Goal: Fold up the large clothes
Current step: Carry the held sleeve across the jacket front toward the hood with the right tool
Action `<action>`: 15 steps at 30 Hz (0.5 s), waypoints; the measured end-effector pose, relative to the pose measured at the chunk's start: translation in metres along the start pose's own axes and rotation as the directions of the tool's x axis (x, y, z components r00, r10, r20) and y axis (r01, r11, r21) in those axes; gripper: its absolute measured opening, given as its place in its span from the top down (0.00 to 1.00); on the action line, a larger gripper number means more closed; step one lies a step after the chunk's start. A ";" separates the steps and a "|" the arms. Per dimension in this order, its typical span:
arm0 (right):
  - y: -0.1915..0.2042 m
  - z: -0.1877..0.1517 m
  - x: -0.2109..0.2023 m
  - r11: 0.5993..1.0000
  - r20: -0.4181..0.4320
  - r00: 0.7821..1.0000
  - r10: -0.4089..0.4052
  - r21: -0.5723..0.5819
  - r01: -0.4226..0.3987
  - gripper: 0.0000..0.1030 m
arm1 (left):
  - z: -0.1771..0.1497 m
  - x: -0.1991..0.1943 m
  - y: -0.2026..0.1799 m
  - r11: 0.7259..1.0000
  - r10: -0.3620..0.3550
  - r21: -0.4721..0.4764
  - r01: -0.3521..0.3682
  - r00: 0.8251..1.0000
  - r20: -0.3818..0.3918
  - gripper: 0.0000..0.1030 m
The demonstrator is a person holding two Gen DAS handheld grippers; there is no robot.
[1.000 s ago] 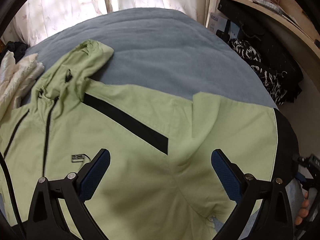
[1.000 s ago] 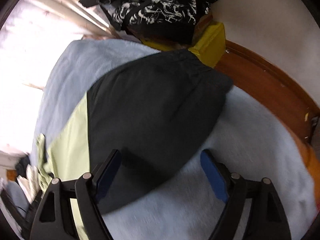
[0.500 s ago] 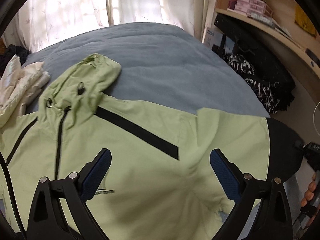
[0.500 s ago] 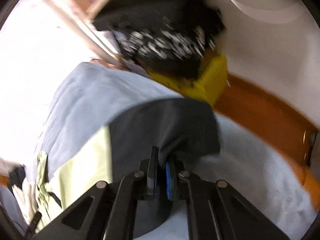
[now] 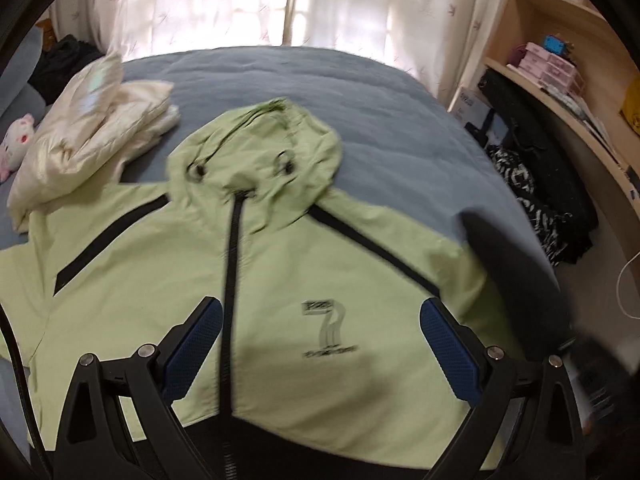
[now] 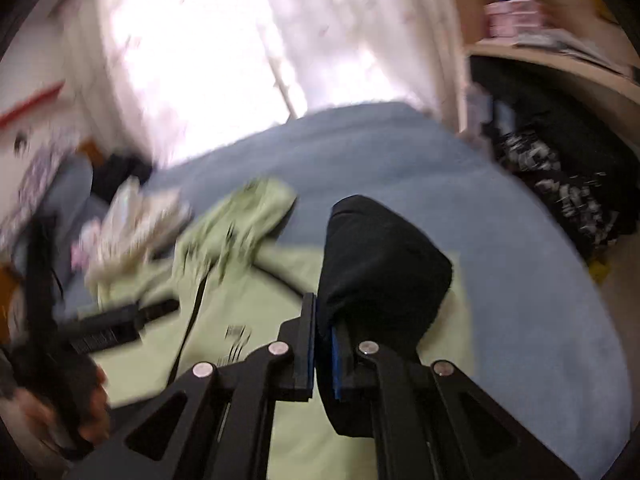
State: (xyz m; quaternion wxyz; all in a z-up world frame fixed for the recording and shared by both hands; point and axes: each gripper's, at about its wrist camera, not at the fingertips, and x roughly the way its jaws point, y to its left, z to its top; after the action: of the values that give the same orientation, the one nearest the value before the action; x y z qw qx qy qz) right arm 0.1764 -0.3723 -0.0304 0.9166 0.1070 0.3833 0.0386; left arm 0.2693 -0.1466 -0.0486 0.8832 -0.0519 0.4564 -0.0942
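Observation:
A light green hooded jacket (image 5: 304,280) with black stripes and a black zipper lies front-up on the grey-blue bed (image 5: 360,96). My left gripper (image 5: 320,344) is open and empty, hovering over the jacket's chest. My right gripper (image 6: 324,344) is shut on the jacket's black sleeve end (image 6: 380,264) and holds it lifted over the jacket body (image 6: 248,320). The lifted sleeve also shows in the left wrist view (image 5: 516,276) at the right.
A folded cream garment (image 5: 88,128) and a plush toy (image 5: 16,144) lie at the bed's left. Dark bags and clothes (image 5: 548,200) and wooden shelves (image 5: 560,64) stand to the right. Curtains (image 5: 280,4) hang behind the bed.
My right gripper closed on the black sleeve end and has lifted it inward over the jacket. My left gripper moved left to the jacket's centre, still open.

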 end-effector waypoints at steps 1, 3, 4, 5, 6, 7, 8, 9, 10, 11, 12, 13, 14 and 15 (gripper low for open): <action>0.004 -0.010 0.012 1.000 -0.038 0.999 0.007 0.006 -0.006 0.94 | -0.004 0.002 0.008 1.000 0.005 -0.006 -0.005 1.000 -0.012 0.05; 0.011 -0.035 0.041 0.998 -0.148 0.988 0.054 0.045 -0.048 0.93 | -0.010 0.008 0.018 1.000 0.007 -0.016 -0.007 0.999 -0.034 0.05; 0.012 -0.044 0.050 0.996 -0.178 0.981 0.076 0.067 -0.065 0.92 | -0.013 0.012 0.023 1.000 0.005 -0.020 -0.006 0.999 -0.045 0.05; 0.012 -0.054 0.056 0.992 -0.204 0.974 0.096 0.097 -0.078 0.87 | -0.016 0.015 0.026 1.000 0.000 -0.021 -0.002 0.998 -0.055 0.05; 0.013 -0.061 0.058 0.989 -0.213 0.970 0.113 0.117 -0.090 0.81 | -0.019 0.018 0.028 1.000 -0.006 -0.020 0.005 0.998 -0.064 0.05; 0.010 -0.065 0.059 0.985 -0.218 0.967 0.133 0.140 -0.104 0.77 | -0.022 0.020 0.028 1.000 -0.010 -0.018 0.009 0.998 -0.070 0.05; 0.009 -0.067 0.059 0.982 -0.217 0.966 0.143 0.153 -0.111 0.66 | -0.025 0.022 0.028 1.000 -0.018 -0.013 0.017 0.997 -0.077 0.05; 0.008 -0.070 0.053 0.978 -0.202 0.966 0.161 0.165 -0.128 0.54 | -0.027 0.025 0.025 1.000 -0.025 -0.009 0.025 0.996 -0.085 0.05; 0.007 -0.070 0.047 0.977 -0.182 0.969 0.169 0.162 -0.140 0.50 | -0.030 0.027 0.024 0.999 -0.032 -0.005 0.032 0.995 -0.090 0.05; 0.012 -0.072 0.045 0.977 -0.163 0.971 0.174 0.151 -0.150 0.48 | -0.033 0.029 0.023 0.999 -0.041 -0.002 0.041 0.995 -0.095 0.05; 0.017 -0.072 0.036 0.980 -0.135 0.974 0.182 0.105 -0.169 0.48 | -0.035 0.030 0.020 0.999 -0.050 0.001 0.050 0.994 -0.101 0.05; 0.026 -0.072 0.033 0.983 -0.127 0.975 0.180 0.060 -0.174 0.47 | -0.037 0.032 0.017 0.998 -0.060 0.005 0.061 0.992 -0.107 0.05; 0.034 -0.073 0.030 0.985 -0.125 0.977 0.175 0.018 -0.174 0.47 | -0.038 0.032 0.014 0.997 -0.070 0.009 0.071 0.991 -0.110 0.05; 0.040 -0.073 0.026 0.985 -0.126 0.978 0.166 -0.018 -0.169 0.47 | -0.040 0.032 0.010 0.997 -0.078 0.018 0.080 0.990 -0.114 0.05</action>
State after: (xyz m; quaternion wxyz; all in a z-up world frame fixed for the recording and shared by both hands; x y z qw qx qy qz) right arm 0.1429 -0.3171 -0.0892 0.8858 0.1232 0.4287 0.1278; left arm 0.2562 -0.1439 -0.0991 0.8520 -0.0546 0.5023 -0.1370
